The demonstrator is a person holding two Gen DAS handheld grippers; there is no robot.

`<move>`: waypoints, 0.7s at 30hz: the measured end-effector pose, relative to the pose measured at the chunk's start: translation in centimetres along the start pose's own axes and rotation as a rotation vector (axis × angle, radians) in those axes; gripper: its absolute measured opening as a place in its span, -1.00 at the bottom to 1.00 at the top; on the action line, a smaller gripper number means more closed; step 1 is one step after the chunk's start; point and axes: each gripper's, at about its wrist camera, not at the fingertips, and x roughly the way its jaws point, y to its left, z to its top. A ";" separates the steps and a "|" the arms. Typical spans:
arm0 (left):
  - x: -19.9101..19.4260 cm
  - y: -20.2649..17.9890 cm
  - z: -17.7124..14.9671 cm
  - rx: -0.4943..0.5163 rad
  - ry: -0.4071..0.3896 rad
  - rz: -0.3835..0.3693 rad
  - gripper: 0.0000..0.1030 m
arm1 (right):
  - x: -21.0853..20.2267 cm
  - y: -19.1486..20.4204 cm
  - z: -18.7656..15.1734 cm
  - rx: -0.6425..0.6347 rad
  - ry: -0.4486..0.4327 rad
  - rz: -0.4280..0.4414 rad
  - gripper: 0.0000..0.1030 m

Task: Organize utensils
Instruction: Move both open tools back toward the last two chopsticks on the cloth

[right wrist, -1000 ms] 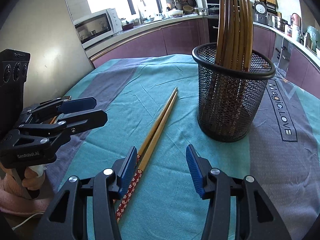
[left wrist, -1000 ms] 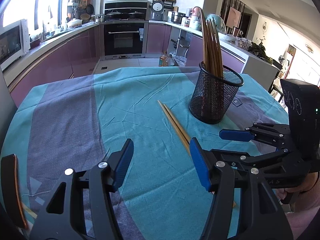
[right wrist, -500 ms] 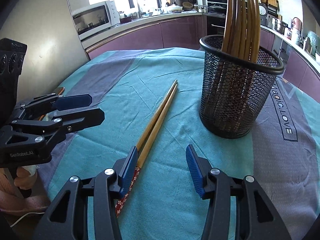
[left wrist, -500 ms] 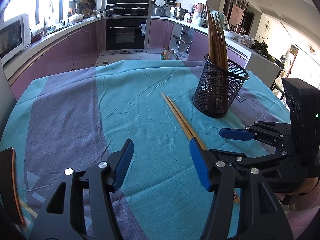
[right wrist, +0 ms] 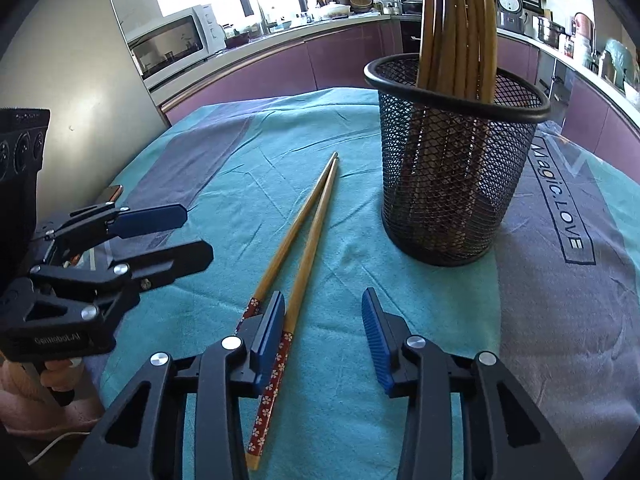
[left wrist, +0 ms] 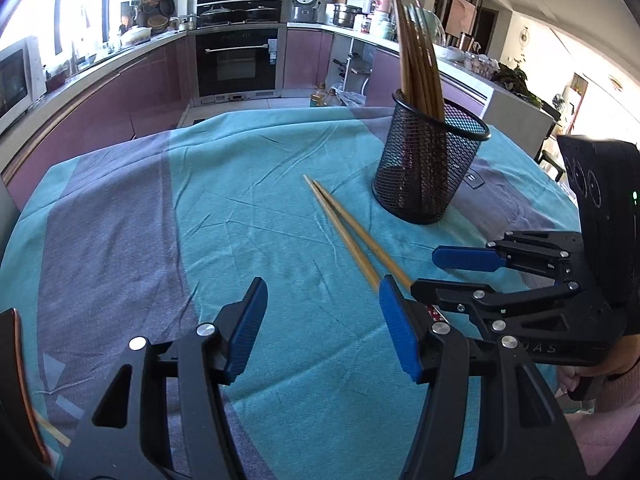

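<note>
Right gripper (right wrist: 324, 334) closing, nothing clamped yet | step: pickup of two loose wooden chopsticks (right wrist: 308, 236) beside black mesh holder (right wrist: 452, 184) | next: one stick must be centred between jaws | left gripper (left wrist: 320, 326) half open, empty

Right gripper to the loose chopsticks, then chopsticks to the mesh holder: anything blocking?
Nothing visible. The right gripper, jaws closing, already straddles one of the chopsticks. Bare tablecloth lies between them and the mesh holder. The left gripper sits off to the side, clear.
</note>
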 end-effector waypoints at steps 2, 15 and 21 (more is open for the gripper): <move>0.2 -0.3 0.0 0.009 0.005 -0.006 0.12 | 0.1 0.0 0.2 -0.003 0.005 0.001 -0.26; 0.8 -0.4 -0.3 0.023 0.024 -0.020 0.12 | 1.7 -0.3 2.5 -0.021 0.008 -0.023 -0.49; 1.7 -0.8 0.1 0.032 0.041 -0.033 0.08 | 1.3 -1.4 2.1 0.031 0.003 -0.007 -0.74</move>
